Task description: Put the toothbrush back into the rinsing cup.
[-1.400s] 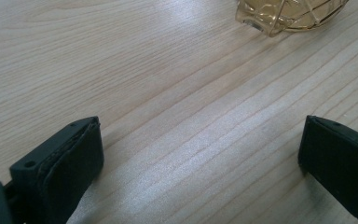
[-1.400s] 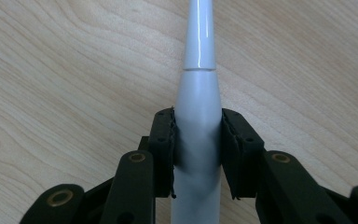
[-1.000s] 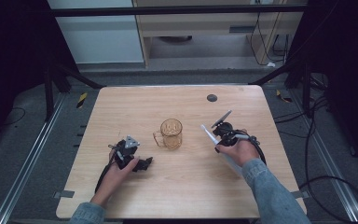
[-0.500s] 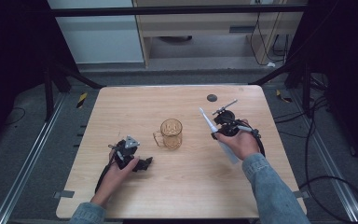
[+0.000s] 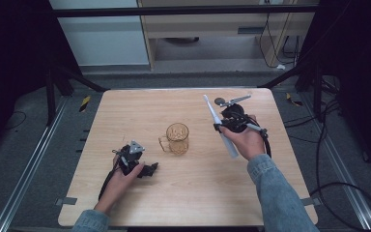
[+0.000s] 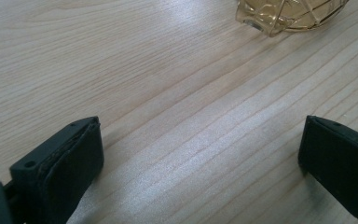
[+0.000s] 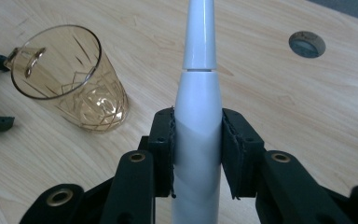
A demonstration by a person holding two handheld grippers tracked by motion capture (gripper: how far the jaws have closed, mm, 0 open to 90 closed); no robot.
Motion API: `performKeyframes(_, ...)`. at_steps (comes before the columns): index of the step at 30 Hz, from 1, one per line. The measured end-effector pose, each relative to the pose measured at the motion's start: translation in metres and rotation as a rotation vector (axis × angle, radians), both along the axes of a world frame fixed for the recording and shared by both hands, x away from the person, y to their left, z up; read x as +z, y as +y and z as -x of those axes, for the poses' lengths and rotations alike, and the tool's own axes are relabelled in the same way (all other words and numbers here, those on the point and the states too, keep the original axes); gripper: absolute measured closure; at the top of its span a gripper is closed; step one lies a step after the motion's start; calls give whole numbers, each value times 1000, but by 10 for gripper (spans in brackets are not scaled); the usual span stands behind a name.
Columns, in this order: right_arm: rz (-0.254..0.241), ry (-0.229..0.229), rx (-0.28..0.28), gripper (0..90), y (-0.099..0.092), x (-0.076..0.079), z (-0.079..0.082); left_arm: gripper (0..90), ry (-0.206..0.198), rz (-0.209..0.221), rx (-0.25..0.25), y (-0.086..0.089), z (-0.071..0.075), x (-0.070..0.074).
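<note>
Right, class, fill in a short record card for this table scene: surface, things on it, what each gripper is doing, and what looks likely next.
surface: wooden table
cup: amber glass cup with a handle, upright near the middle of the table
toothbrush: white electric toothbrush, clear of the table, its thin end pointing away from the person
right gripper: shut on the toothbrush, to the right of the cup
left gripper: open, nothing between its jaws, low over the table near the cup
hole: round hole near the table's far edge
likely next: probably the toothbrush goes into the cup
</note>
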State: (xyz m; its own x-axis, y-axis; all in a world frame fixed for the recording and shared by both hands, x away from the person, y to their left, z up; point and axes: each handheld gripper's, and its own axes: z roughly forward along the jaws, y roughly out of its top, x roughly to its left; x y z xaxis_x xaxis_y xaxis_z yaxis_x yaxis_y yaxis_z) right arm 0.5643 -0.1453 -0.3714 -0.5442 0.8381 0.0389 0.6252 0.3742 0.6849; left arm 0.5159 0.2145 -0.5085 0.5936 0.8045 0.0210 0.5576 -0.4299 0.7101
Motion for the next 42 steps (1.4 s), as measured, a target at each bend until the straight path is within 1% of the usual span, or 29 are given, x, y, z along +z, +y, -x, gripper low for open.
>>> performKeyframes(1, 0, 0, 0, 670, 0, 0, 0, 0, 0, 0, 0, 0, 0, 0)
performKeyframes(3, -13, -19, -2, 670, 1, 2, -1, 0, 0, 0, 0, 0, 0, 0)
performKeyframes(8, -42, -46, -7, 670, 4, 7, -2, 0, 0, -1, -1, 0, 0, 0)
performKeyframes(11, -49, -52, -8, 670, 7, 8, -3, 0, 0, -1, -1, 0, 0, 0)
performKeyframes(12, -52, -58, 3, 670, 10, 8, -3, 0, 0, -1, -1, 0, 0, 0)
performKeyframes(15, -66, -73, 9, 670, 15, 9, -3, 0, 0, -1, 0, 0, 0, 0)
performKeyframes(21, -102, -102, -5, 670, 22, 12, -2, 0, 0, 0, 2, -1, 0, 0)
performKeyframes(24, -115, -109, -4, 670, 23, 15, -2, 0, 0, 1, 3, -1, 0, 0)
performKeyframes(36, -128, -146, -5, 670, 28, 27, -4, 0, 0, 2, 3, -1, 0, 0)
performKeyframes(40, -119, -158, -6, 670, 30, 31, -5, 0, 0, 1, 3, -1, 0, 0)
performKeyframes(42, -122, -162, -6, 670, 30, 33, -5, 0, 0, 3, 4, -1, 0, 0)
